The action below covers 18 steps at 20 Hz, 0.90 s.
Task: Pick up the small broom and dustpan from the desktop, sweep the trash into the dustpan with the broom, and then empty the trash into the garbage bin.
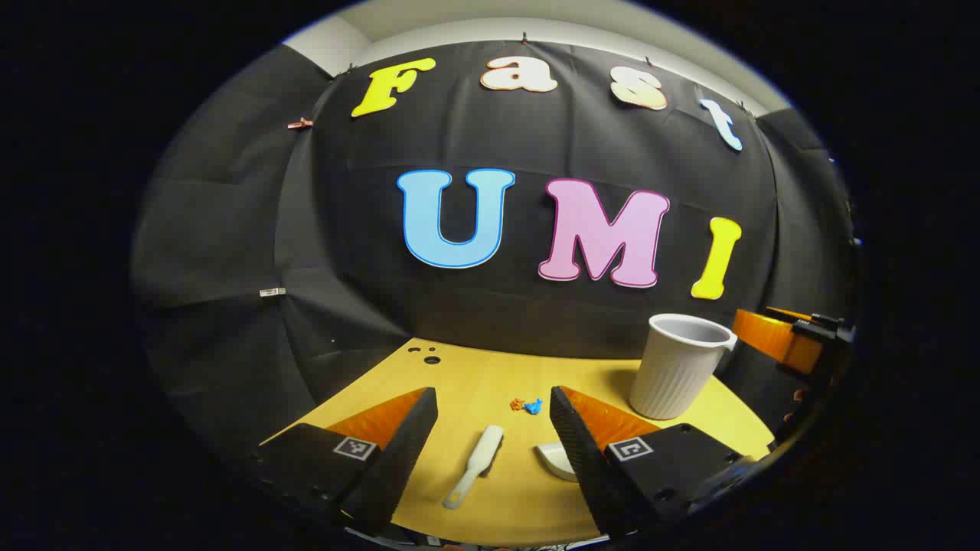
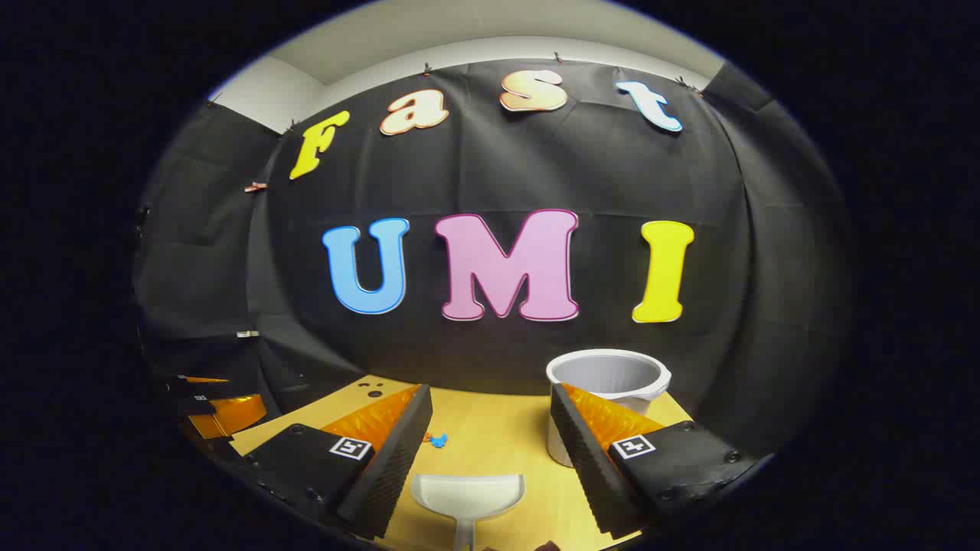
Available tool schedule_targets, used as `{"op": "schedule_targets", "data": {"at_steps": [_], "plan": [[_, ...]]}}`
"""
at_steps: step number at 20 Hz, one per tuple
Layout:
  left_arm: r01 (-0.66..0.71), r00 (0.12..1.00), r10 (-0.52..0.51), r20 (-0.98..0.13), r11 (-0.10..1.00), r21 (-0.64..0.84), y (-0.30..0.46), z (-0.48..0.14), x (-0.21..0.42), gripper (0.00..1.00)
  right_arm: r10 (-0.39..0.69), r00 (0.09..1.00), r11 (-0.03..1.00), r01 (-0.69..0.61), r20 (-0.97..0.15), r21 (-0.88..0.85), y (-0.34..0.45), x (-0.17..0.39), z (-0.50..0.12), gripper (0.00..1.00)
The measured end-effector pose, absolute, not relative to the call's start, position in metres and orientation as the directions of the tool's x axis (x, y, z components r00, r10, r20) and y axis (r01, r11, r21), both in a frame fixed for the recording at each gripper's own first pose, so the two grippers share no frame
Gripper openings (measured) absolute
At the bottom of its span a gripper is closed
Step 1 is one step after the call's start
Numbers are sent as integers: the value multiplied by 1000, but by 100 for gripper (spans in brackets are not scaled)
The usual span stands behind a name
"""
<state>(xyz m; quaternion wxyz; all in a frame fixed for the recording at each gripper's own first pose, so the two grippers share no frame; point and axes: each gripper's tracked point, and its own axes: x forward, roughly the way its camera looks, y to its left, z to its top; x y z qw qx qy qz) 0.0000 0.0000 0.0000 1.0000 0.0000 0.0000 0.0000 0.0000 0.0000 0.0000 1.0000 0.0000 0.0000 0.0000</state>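
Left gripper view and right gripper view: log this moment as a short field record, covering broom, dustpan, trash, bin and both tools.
broom: small broom lies flat on the desktop, untouched
dustpan: dustpan rests on the desktop, scoop facing away from the camera
trash: bits of trash lie loose past the broom
bin: garbage bin stands upright, mouth open
left tool: left tool open, above the broom, holding nothing
right tool: right tool open, over the dustpan, holding nothing
stage: nothing picked up yet

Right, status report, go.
Both grippers open, holding nothing. Broom and dustpan flat on desk, untouched. Trash near bin. Nothing blocking.
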Motion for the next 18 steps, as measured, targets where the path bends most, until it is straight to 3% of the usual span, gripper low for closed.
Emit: {"op": "schedule_targets", "data": {"at_steps": [3, 12, 18], "plan": [[26, 999, -27, -35, 999, -21, 0, -8, 10, 94, -37, 999, 999, 37, 2, -9, -12, 8, -1, 98], [42, 989, -49, -139, 998, -51, 23, -36, 29, 94, 9, 998, 1000, -10, -57, -23, 7, 14, -18, 99], [74, 952, -89, -293, 995, -64, 25, -68, 49, 94, 12, 996, 1000, -12, -93, -6, 9, 17, -30, 99]]}}
